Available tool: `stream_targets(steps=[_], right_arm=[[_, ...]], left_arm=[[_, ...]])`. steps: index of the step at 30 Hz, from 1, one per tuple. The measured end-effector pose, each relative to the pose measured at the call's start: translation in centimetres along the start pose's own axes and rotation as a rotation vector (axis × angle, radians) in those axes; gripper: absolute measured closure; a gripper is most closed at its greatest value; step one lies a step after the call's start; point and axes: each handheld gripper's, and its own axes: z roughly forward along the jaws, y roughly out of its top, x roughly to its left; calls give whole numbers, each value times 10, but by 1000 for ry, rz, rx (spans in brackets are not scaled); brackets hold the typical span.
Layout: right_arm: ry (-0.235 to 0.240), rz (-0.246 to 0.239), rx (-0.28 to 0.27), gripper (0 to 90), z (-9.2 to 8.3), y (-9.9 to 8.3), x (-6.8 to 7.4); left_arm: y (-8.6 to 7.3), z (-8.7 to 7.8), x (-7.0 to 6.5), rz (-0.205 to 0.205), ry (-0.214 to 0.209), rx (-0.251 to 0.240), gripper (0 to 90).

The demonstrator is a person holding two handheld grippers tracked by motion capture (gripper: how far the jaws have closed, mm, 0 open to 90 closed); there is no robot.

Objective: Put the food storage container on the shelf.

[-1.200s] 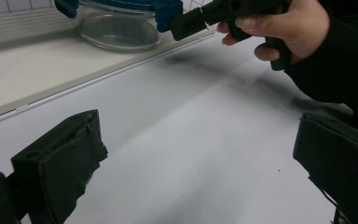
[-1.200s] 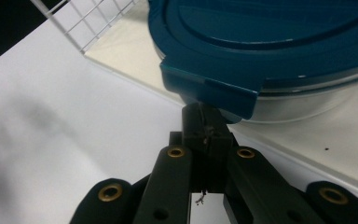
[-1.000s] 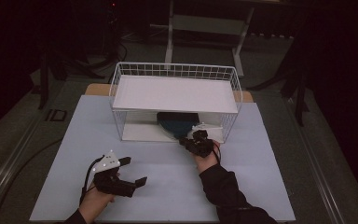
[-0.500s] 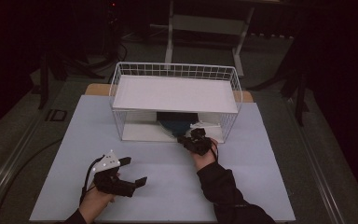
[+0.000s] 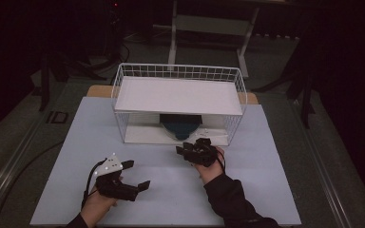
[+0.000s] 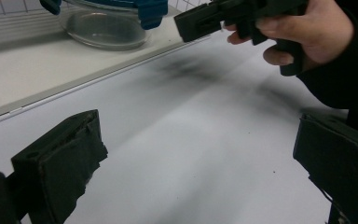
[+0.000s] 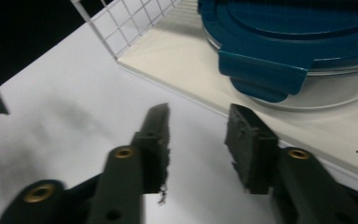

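Right gripper view, blue-lidded glass container (image 7: 303, 51), seemingly empty, in wire basket (image 7: 121, 28), both jaws released.

The bench (image 5: 275, 190) lies bare between the two hands, so either could cross there freely. The wire rack (image 5: 123, 118) blocks approach from its sides and back (its white shelf (image 5: 178, 95) roofs the lower level), leaving the front opening as the way in. Under the shelf, the blue-lidded glass container (image 7: 279, 51) takes up the middle; bare base remains on either side.
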Motion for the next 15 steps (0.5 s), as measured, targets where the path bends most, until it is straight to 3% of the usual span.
stream_targets(steps=[1,2,3,4,5,9,15], right_arm=[[19,-11,-2,439,-4,-1,2],[19,-11,-2,439,-4,-1,2],[36,-8,-18,337,-9,-3,2],[36,-8,-18,337,-9,-3,2],[67,-9,-12,262,-13,-5,3],[87,-22,-26,193,-23,-11,3],[66,-32,-39,191,-35,-20,1]], left_arm=[[0,0,-1,2,-1,-4,17],[0,0,-1,2,-1,-4,17],[1,-1,-1,9,-2,-7,17],[1,-1,-1,9,-2,-7,17],[1,-1,-2,11,-5,-13,17],[1,-2,-2,13,-11,-13,17],[-1,-1,-3,16,-15,-6,17]])
